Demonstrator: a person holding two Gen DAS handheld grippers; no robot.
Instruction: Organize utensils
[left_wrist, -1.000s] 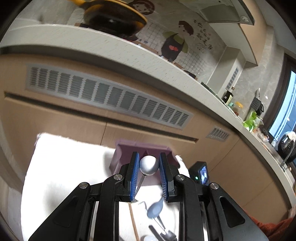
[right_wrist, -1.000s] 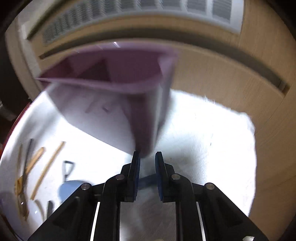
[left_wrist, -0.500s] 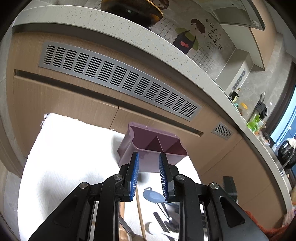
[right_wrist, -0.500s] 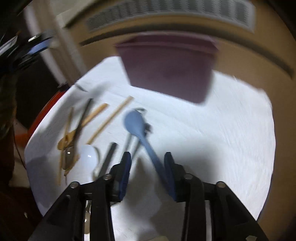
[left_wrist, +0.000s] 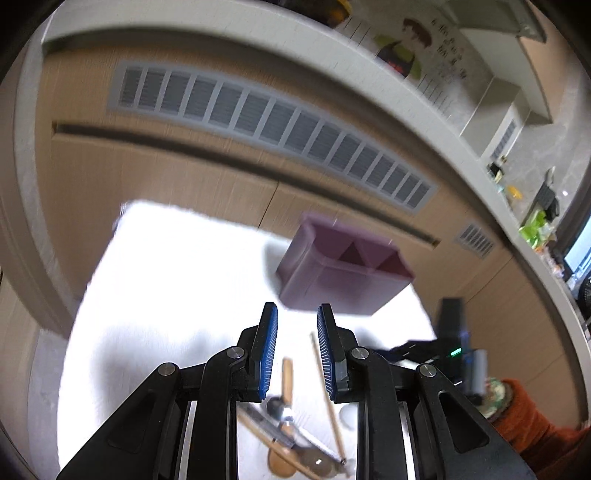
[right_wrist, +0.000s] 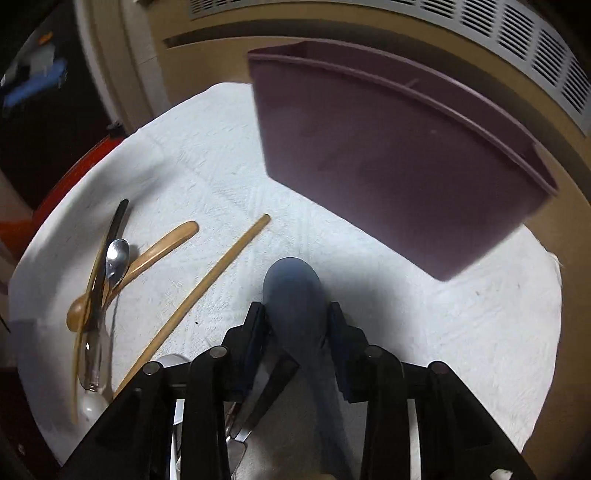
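Closing right gripper round blue spoon near purple caddy for loading; left gripper parted, empty.

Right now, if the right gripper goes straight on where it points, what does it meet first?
Probably the white cloth just past the blue spoon between its jaws; the purple organizer stands beyond, though depth is unclear.

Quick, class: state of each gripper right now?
Left gripper: open, holding nothing.
Right gripper: jaws just closing around the blue spoon; grip cannot be told.
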